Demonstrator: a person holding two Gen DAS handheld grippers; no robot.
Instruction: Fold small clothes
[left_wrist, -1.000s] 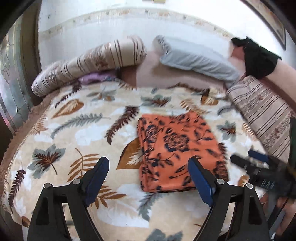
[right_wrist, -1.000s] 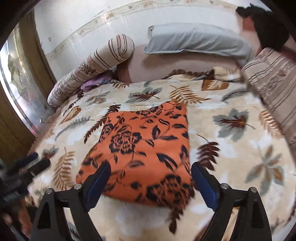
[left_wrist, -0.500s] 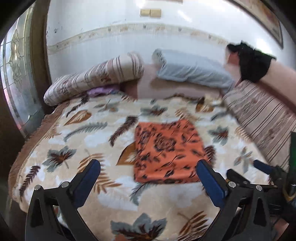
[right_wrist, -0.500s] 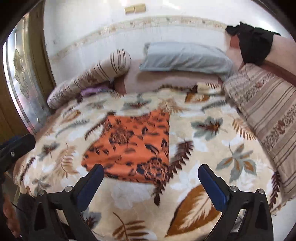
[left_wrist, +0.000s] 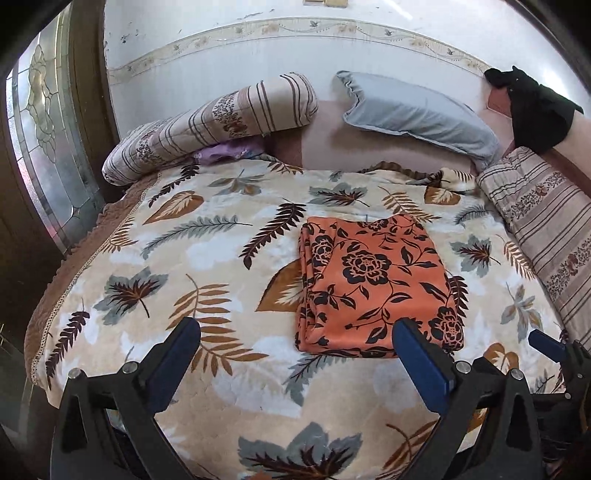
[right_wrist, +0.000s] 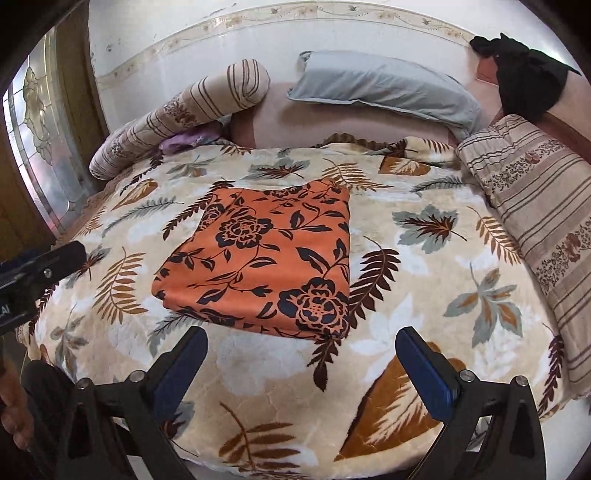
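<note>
While both gape empty, the left hand-held gripper (left_wrist: 295, 354) and right hand-held gripper (right_wrist: 301, 360) hover near the folded cloth (right_wrist: 266, 258).

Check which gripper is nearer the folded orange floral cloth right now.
Left, narrowly. The left gripper has one fingertip overlapping the orange floral cloth at its near edge; the right gripper hangs open just short of that edge.

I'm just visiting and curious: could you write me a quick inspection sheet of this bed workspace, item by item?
Surface: leaf-print blanket covering the bed.
Job's things: orange floral cloth folded into a flat rectangle, lying mid-blanket.
Clutter: striped bolster, grey pillow, striped cushion, black garment, purple cloth.
Grippers: left tool and right tool open, holding nothing, short of the cloth.
Cables: nothing seen.
Surroundings: white wall, patterned glass panel.
</note>
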